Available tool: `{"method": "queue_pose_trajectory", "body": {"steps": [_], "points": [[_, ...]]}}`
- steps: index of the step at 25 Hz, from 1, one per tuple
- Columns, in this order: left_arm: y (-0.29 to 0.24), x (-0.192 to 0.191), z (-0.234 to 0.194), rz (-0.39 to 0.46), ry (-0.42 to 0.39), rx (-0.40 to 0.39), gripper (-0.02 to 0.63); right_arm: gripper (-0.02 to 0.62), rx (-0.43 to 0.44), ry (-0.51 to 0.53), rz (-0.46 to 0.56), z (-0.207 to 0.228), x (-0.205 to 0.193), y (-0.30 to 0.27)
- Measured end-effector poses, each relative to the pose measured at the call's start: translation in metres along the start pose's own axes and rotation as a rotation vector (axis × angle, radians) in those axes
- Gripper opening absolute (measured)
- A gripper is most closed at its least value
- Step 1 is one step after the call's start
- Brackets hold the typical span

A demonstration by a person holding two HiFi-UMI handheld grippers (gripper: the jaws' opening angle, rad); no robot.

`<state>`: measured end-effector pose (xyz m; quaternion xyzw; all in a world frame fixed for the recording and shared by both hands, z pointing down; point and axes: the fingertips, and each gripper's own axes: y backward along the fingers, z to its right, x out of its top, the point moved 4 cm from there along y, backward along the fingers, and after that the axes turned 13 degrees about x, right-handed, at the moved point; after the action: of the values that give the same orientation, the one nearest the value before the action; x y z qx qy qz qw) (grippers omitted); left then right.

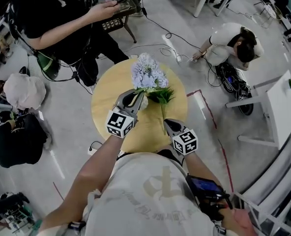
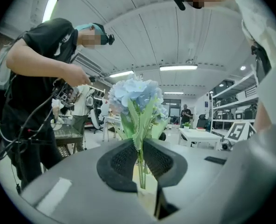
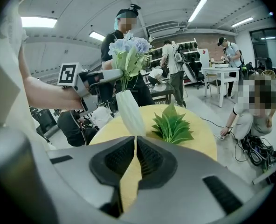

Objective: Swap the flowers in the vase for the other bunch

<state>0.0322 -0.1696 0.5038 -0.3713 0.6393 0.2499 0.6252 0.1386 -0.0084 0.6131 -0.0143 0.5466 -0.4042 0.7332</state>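
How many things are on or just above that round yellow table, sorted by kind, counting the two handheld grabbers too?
Bunches: 2, the blue bunch and the green bunch
Vases: 1, the white vase
Grabbers: 2, the left gripper shut on the blue bunch's stems, and the right gripper shut with nothing in it
Total: 5

Vase (image 1: 144, 102) in the head view — mostly hidden behind the left gripper (image 1: 134, 94).
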Motion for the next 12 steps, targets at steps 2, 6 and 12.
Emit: {"method": "queue_pose_trajectory", "body": {"steps": [2, 6, 12], "points": [[0.001, -0.005, 0.003, -0.013, -0.017, 0.000, 0.026, 0.016, 0.000, 0.001, -0.001, 0.001, -0.001, 0.003], [0.002, -0.018, 0.006, -0.042, -0.037, -0.001, 0.027, 0.017, 0.001, 0.000, -0.001, 0.005, -0.004, 0.004], [0.012, -0.030, 0.009, -0.075, -0.065, -0.002, 0.028, 0.017, 0.007, 0.007, 0.003, 0.001, -0.007, 0.004]]}}
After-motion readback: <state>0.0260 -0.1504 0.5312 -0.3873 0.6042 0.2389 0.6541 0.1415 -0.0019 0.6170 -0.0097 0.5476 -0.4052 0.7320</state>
